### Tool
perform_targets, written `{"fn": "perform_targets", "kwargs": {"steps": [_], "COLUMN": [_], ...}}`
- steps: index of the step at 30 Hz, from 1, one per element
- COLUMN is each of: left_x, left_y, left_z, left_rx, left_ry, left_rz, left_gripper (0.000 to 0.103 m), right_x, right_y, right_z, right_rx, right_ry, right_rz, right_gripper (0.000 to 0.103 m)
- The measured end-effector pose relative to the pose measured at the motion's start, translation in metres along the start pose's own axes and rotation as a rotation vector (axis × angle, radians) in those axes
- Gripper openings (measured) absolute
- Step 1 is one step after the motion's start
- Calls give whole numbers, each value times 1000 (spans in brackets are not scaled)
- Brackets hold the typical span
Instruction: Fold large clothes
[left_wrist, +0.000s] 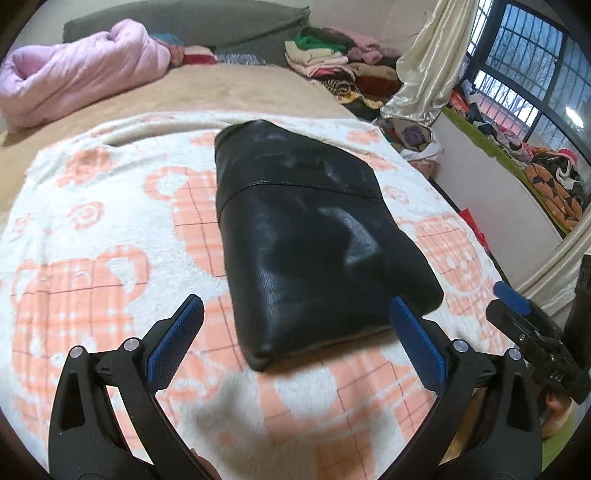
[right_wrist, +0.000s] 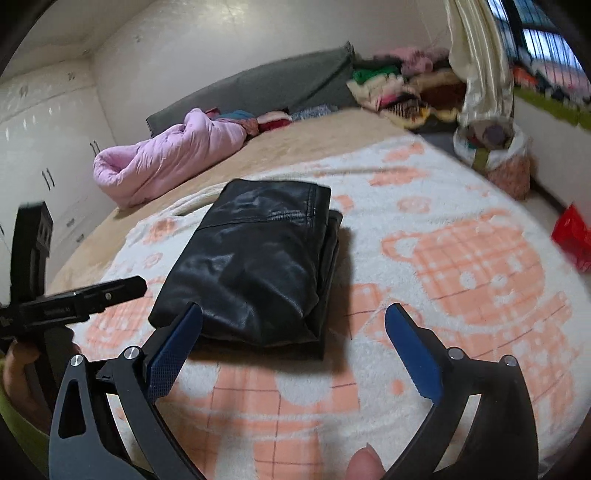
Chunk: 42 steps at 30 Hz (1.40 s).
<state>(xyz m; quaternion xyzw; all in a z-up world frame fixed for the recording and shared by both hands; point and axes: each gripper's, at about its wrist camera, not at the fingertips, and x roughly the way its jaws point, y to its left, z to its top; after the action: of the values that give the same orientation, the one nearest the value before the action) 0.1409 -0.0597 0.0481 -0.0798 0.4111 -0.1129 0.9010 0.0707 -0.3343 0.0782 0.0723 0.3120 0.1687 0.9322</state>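
A black leather garment (left_wrist: 310, 236) lies folded into a compact rectangle on a white blanket with orange bear prints (left_wrist: 92, 240). My left gripper (left_wrist: 295, 306) is open and empty, hovering just short of the garment's near end. The garment (right_wrist: 255, 258) also shows in the right wrist view, on the blanket (right_wrist: 461, 277). My right gripper (right_wrist: 293, 314) is open and empty, above the garment's near right corner. The left gripper's body (right_wrist: 74, 299) shows at the left of the right wrist view; the right gripper's body (left_wrist: 535, 332) shows at the right of the left wrist view.
A pink quilt (left_wrist: 74, 70) lies rolled at the far left of the bed. Stacks of folded clothes (left_wrist: 332, 62) sit at the far right by a cream curtain (left_wrist: 424, 66). A bag of clothes (right_wrist: 495, 155) and a red bag (right_wrist: 572, 236) stand on the floor right of the bed.
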Motion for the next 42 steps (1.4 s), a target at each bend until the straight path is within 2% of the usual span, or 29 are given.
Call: {"fn": "perform_targets", "kwargs": {"steps": [6, 11, 17, 26, 33, 42], "left_x": [-17, -24, -28, -31, -34, -36], "left_y": [-3, -3, 1, 1, -3, -5], "left_z": [-26, -51, -72, -77, -79, -79], "left_rx": [5, 3, -1, 2, 24, 20], "left_ry": [-37, -57, -45, -23, -42, -41], "left_rz": [17, 38, 45, 62, 81, 67], "left_gripper": [94, 94, 94, 94, 94, 94], "right_x": [-26, -32, -28, -29, -29, -28], "right_y": [18, 23, 27, 25, 24, 23], "right_z": [-16, -34, -56, -59, -60, -61], "right_rx": [-94, -106, -100, -88, -88, -88], "right_ry": [-66, -49, 6, 18, 26, 32], "right_rz": [-39, -48, -62, -67, -71, -65], "right_gripper": [99, 99, 99, 99, 99, 99]}}
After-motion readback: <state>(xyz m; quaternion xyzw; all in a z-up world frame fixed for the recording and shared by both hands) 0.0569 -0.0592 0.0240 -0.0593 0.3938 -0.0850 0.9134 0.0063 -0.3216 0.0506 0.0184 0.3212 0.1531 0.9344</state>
